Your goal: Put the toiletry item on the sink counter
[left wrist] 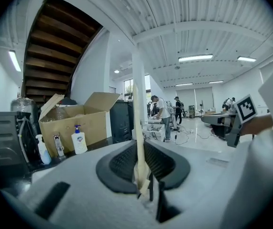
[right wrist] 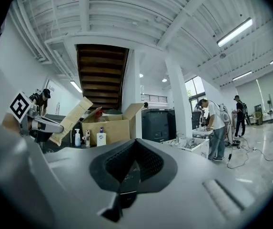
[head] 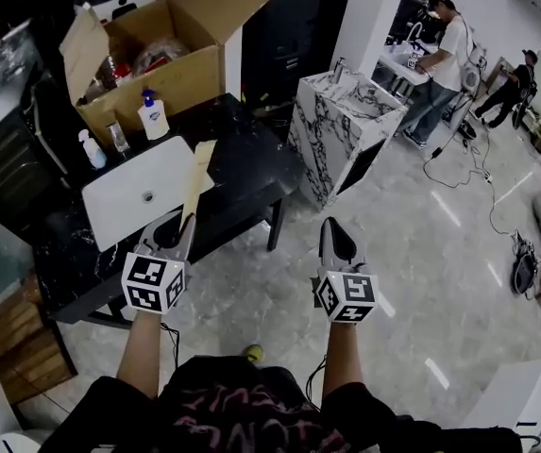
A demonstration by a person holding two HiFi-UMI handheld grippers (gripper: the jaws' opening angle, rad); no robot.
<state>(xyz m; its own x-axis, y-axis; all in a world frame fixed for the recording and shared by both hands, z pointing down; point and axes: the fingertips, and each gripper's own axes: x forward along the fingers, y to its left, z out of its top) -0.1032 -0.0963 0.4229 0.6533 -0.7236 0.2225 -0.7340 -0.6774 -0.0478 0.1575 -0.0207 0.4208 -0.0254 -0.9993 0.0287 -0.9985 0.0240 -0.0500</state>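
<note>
My left gripper [head: 184, 226] is shut on the lower end of a long, flat tan packet [head: 197, 179]. The packet sticks up and forward over the front of the black sink counter [head: 246, 170], just right of the white basin [head: 136, 194]. In the left gripper view the packet [left wrist: 138, 104] shows edge-on as a thin upright strip pinched between the jaws of the left gripper [left wrist: 140, 149]. My right gripper [head: 332, 229] hangs over the floor to the right of the counter, its jaws together with nothing in them. The right gripper view shows the right gripper [right wrist: 135, 149] shut and the packet [right wrist: 64, 120] off to the left.
A pump soap bottle [head: 153, 117], a faucet [head: 119, 138] and a spray bottle [head: 92, 149] stand behind the basin. An open cardboard box [head: 161, 59] sits at the counter's back. A marble-patterned cabinet [head: 341, 130] stands to the right. People work at the far right, with cables on the floor.
</note>
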